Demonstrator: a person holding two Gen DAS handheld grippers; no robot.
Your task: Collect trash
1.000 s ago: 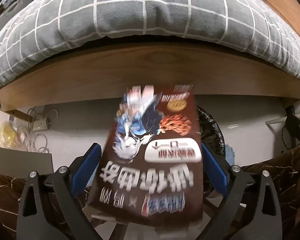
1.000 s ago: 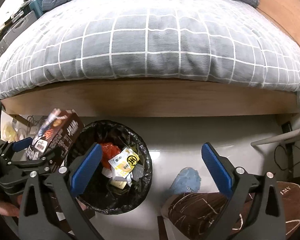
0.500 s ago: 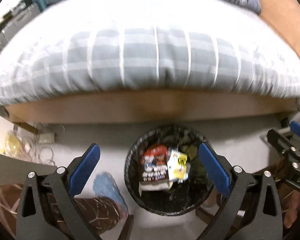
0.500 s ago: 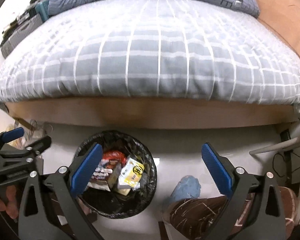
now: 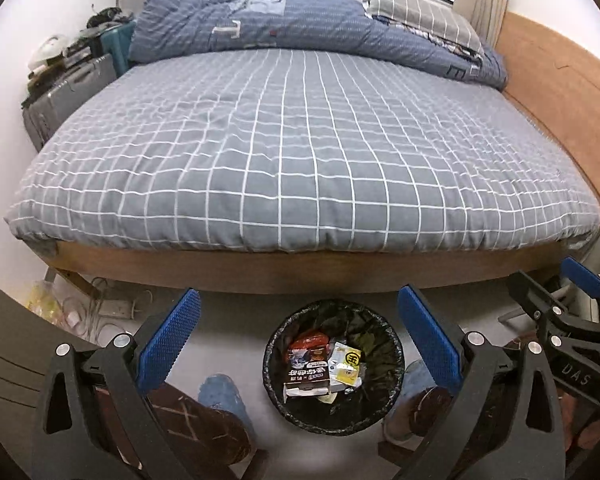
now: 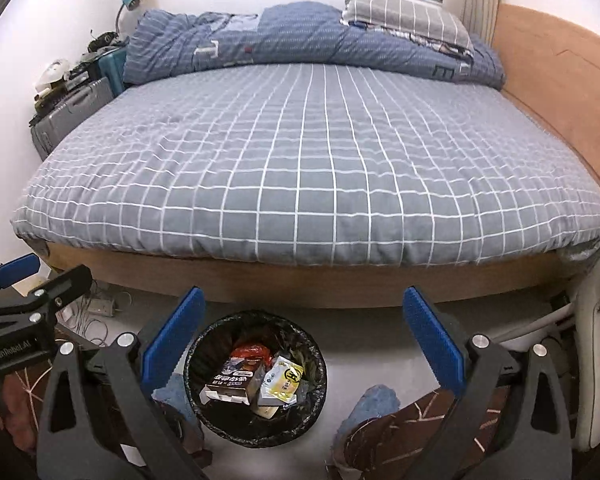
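A round bin with a black liner (image 5: 332, 420) (image 6: 256, 432) stands on the floor below the bed's foot. Inside it lie a brown snack box (image 5: 306, 376) (image 6: 230, 384), a yellow-and-white packet (image 5: 348, 364) (image 6: 282, 380) and a red wrapper (image 5: 308, 340) (image 6: 254, 350). My left gripper (image 5: 298, 340) hovers high above the bin, open and empty. My right gripper (image 6: 304, 340) is open and empty too, above and to the right of the bin. Each gripper shows at the edge of the other's view.
A bed with a grey checked cover (image 5: 300, 152) fills the far side, with a blue duvet (image 5: 312, 28) and pillow at its head. A suitcase (image 5: 68, 96) stands at the left. Cables (image 5: 100, 308) lie under the bed corner. A person's legs and blue slippers (image 5: 224, 396) flank the bin.
The left gripper opened and dropped the brown snack box into the bin. Both grippers then rose and tilted up, so the whole bed top now shows.
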